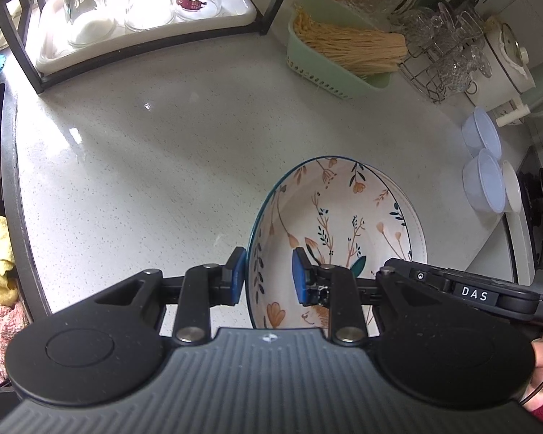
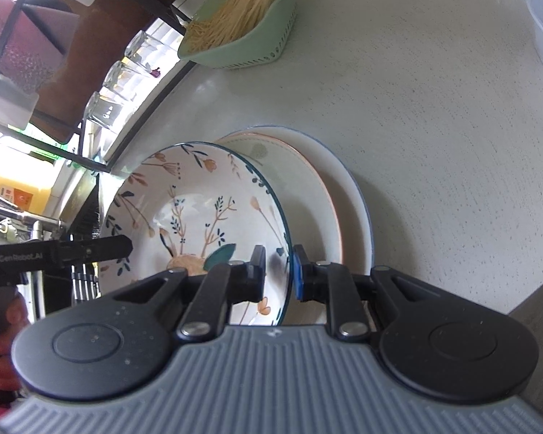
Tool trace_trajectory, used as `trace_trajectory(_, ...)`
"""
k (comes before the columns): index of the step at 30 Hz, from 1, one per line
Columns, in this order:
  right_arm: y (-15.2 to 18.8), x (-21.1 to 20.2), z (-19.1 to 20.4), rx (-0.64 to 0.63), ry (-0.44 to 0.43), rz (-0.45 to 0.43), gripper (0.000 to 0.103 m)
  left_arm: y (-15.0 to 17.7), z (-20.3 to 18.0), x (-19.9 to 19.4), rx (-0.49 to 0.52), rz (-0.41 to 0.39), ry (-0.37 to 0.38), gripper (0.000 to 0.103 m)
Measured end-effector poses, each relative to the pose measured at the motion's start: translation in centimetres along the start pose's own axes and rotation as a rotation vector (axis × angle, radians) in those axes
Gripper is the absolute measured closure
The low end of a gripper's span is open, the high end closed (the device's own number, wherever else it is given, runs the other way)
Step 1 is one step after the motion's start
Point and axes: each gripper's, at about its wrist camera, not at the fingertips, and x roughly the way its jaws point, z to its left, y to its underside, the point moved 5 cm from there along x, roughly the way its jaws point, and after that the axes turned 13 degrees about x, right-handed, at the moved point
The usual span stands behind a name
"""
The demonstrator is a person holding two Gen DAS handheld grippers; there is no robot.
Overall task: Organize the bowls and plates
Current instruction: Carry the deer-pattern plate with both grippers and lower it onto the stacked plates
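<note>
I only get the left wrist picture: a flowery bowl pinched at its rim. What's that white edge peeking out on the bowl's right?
Observer: The right wrist view shows two stacked plates there, partly hidden by the tilted bowl: a smaller plate with an orange rim lies on a bigger plate with a blue rim.
Operator: And that black thing marked DAS, does it hold anything?
Observer: Yes. That is the right gripper; its jaws pinch the same bowl's rim, one finger inside and one outside.
</note>
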Motion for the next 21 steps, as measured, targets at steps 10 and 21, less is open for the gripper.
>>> trace_trajectory(10, -0.3, 0.2, -0.1, -0.036, 0.037, -0.026, 0.084, -0.4, -0.4, 1.0, 0.011, 0.035, -0.018, 0.073)
trace_trajectory(21, -0.7, 0.0, 1.2, -0.151, 0.109, -0.069, 0.083, -0.3, -0.4, 2.2, -0.052, 0.103, -0.045, 0.073)
